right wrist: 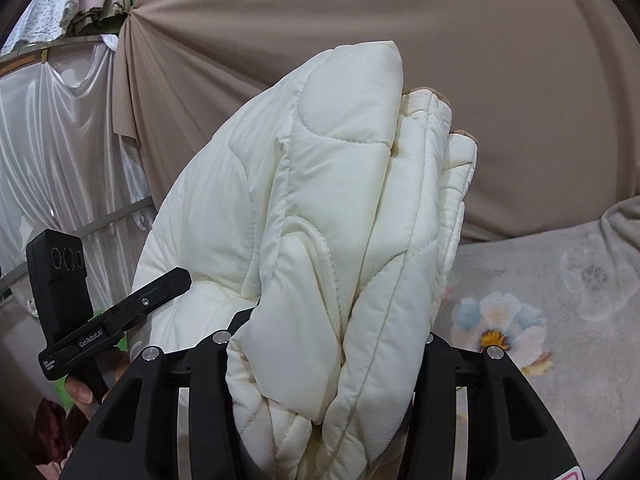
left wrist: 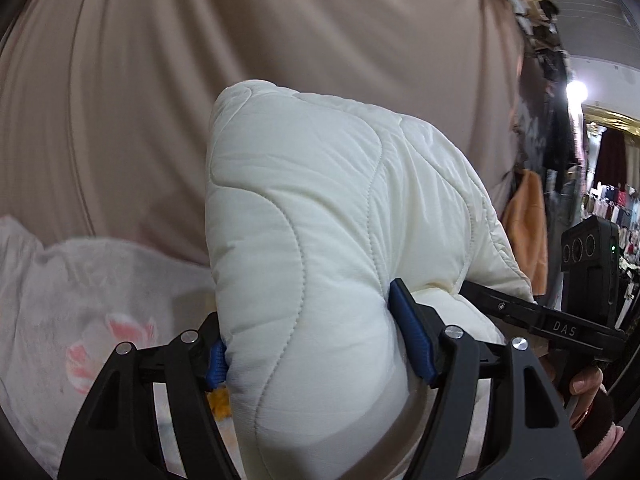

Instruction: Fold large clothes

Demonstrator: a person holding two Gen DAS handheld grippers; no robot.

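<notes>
A cream-white quilted jacket is bunched into a thick wad and held up between both tools. In the left wrist view my left gripper is shut on its lower bulge, and the blue pads dent the padding on both sides. In the right wrist view my right gripper clamps several folded layers of the same jacket. Its pads are buried under the fabric, and creases run down into the jaws. Each view shows the other tool's camera housing close beside the garment.
A pale floral sheet covers the surface below. A beige drape fills the background. White satin curtains hang at the left. An orange garment and racks of clothes are at the right. A hand grips the right tool.
</notes>
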